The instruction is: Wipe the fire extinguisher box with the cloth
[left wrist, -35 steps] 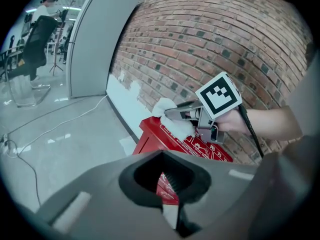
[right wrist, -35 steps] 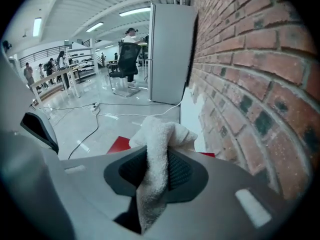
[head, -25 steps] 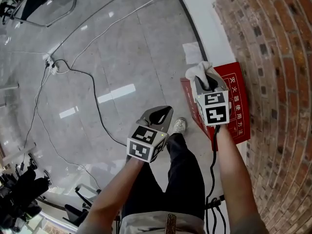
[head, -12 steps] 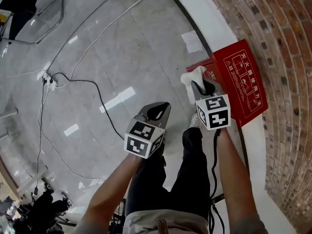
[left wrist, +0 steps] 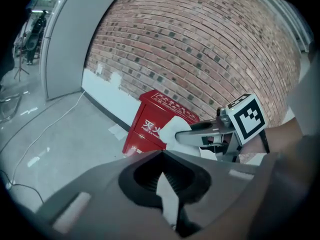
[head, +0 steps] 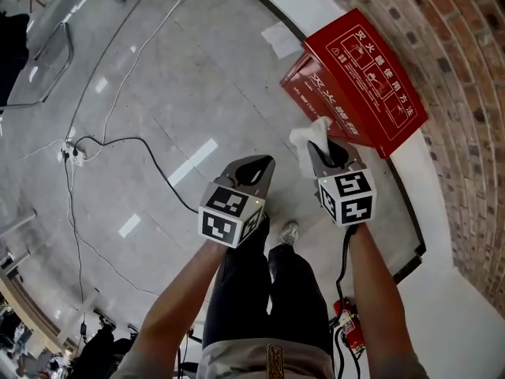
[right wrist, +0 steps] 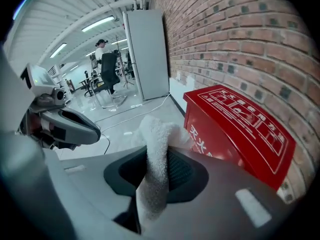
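The red box stood on the floor against the brick wall, with its sloped lid facing up and white print on the lid and on the front. A piece of paper lay on the floor just beside the box, on its far side.

The right gripper was clamped on the white cloth. In the right gripper view the cloth passed between the ribbed pads and stuck out past the jaw tips as a soft lump. The box was to the right of it there, near but apart. In the head view the cloth hung close to the lower front corner of the box, and it did not touch the box.

The left gripper was beside the right one, further from the wall and over the open floor. In the left gripper view its jaws met at the tips, with no thing between them. The same view showed the right gripper from the side, with the cloth in front of the box.

A dark cable ran over the floor to a power strip, well apart from the box.
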{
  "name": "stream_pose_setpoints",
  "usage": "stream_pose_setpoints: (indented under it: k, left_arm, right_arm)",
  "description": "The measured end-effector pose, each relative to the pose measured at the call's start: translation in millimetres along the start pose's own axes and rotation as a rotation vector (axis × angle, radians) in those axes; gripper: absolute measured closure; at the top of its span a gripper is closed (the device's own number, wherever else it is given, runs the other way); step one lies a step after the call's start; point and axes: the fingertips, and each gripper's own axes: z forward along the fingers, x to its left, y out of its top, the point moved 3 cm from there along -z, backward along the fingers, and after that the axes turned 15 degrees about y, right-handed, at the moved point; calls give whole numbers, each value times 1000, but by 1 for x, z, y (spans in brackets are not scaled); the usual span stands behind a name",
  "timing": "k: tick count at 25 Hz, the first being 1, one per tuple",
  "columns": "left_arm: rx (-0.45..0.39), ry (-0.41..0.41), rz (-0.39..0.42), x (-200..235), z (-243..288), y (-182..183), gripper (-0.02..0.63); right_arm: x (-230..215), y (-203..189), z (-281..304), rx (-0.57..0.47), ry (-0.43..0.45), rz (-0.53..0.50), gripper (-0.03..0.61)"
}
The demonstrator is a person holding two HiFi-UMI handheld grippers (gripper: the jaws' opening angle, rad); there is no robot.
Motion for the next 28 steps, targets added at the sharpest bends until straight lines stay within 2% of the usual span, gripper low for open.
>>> stream_pose_setpoints:
  k: [5,15,22,28]
  left_arm:
    - [18,-27,77,-52,4,-16,614]
    - [-10,-61,165,-166,8,-43,614]
    - [-42,-112,251,-224,39,-32,614]
    - [-59,-127,301,-226,82,-30,614]
  right_arm:
    - [-15,-49,-47,-57,-53,76,462]
    - [-46,-142,-152,-187,-117,115,462]
    - [-93,-150,-191,-328,-151,108,462]
    - [-126,-139,-169,-362,-147,3,462]
